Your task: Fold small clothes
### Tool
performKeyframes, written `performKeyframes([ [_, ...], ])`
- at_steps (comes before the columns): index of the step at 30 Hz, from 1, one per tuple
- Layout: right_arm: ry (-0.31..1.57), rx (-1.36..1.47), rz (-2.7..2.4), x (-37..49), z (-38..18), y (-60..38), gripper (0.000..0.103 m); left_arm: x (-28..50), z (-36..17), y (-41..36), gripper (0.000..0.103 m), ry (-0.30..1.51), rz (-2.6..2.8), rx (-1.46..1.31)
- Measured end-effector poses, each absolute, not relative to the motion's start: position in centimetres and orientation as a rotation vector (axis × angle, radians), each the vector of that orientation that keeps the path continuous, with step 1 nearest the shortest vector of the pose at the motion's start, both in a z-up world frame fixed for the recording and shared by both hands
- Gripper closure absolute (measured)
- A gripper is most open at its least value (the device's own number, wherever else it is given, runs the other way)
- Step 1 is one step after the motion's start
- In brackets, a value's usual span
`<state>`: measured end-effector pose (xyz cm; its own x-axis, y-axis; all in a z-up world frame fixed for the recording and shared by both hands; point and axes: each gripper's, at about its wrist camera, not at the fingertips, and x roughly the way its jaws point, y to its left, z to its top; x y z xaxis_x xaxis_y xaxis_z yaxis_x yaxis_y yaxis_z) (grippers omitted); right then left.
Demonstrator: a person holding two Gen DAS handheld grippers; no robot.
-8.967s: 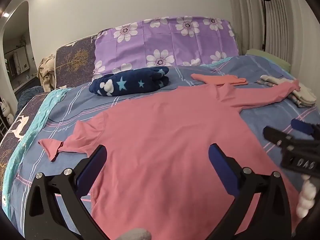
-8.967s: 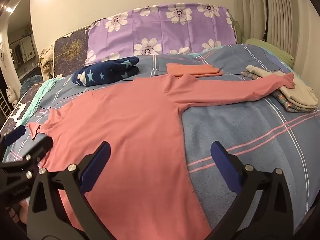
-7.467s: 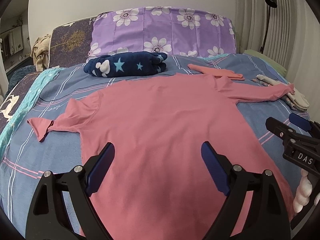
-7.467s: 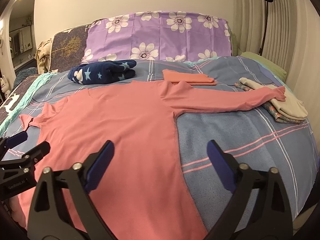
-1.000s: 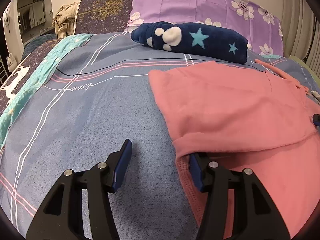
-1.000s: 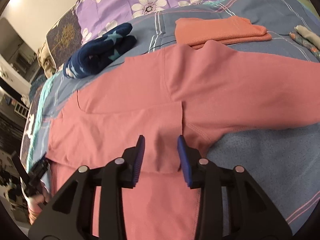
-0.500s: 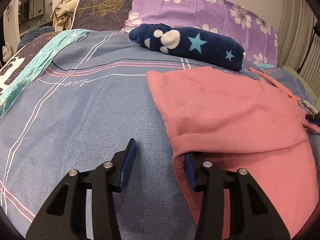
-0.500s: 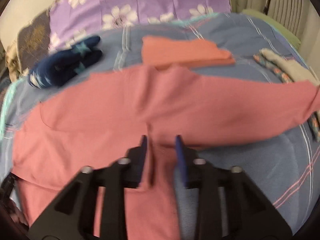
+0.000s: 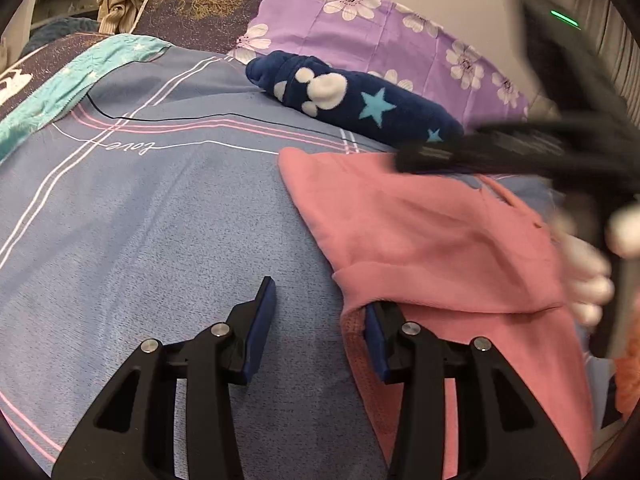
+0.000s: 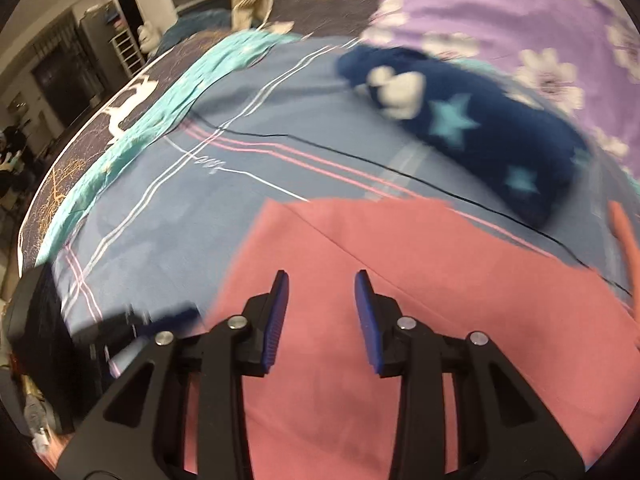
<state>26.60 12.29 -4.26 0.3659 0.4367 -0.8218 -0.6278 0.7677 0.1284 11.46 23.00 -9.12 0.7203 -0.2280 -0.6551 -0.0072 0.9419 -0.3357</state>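
A pink long-sleeved shirt [image 9: 432, 232] lies on the blue striped bedspread [image 9: 160, 220], its left side folded over onto its body. My left gripper [image 9: 318, 300] is open and low at the shirt's left edge; its right finger sits under the folded edge, its left finger over bare bedspread. My right gripper [image 10: 320, 284] is open and empty above the shirt [image 10: 420, 300]. It crosses the left wrist view as a blurred black shape [image 9: 500, 152] over the shirt's far part.
A rolled navy blanket with stars [image 9: 352, 98] lies behind the shirt, before a purple flowered pillow [image 9: 380, 32]. A teal cloth [image 9: 72, 84] runs along the bed's left side. An orange garment edge [image 10: 624, 236] shows at the right. Room furniture [image 10: 60, 64] stands beyond the bed's left edge.
My right gripper has swung left across the shirt, opened wider and let the fold go; its view is motion-blurred. My left gripper has stayed put at the shirt's left edge.
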Motion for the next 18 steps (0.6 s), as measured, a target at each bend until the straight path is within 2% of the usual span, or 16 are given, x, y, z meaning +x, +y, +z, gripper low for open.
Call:
performKeyframes([
  [1,0.982,-0.246,0.705,27.1,-4.7,13.9,0.048,11.3,-9.1,23.1,0.063,0.754,-0.136,-0.338],
  [3,0.995,-0.314,0.715,27.5,-5.8,16.6,0.044,10.9,-9.0,23.4,0.073,0.732,-0.179,-0.37],
  [4,1.009,-0.357,0.708,27.8,-6.5,17.7,0.053,10.8,-9.0,23.5,0.077,0.723,-0.203,-0.384],
  [5,1.022,-0.395,0.695,28.1,-7.4,18.6,0.073,10.8,-9.1,23.6,0.086,0.718,-0.233,-0.401],
  [6,1.041,-0.431,0.672,28.5,-8.4,19.5,0.098,10.8,-9.2,23.7,0.094,0.721,-0.251,-0.412],
  [9,0.984,-0.379,0.667,29.0,-8.0,20.4,0.102,10.8,-9.5,23.9,0.096,0.734,-0.267,-0.439],
  [14,0.964,-0.297,0.678,29.5,-8.0,20.0,0.097,10.3,-9.8,24.8,0.096,0.738,-0.285,-0.492],
  [16,0.946,-0.271,0.664,28.9,-7.0,17.8,0.083,10.2,-10.0,25.1,0.096,0.743,-0.295,-0.51],
  [18,0.908,-0.215,0.667,27.5,-5.3,14.3,0.073,10.1,-10.1,25.4,0.096,0.747,-0.303,-0.528],
])
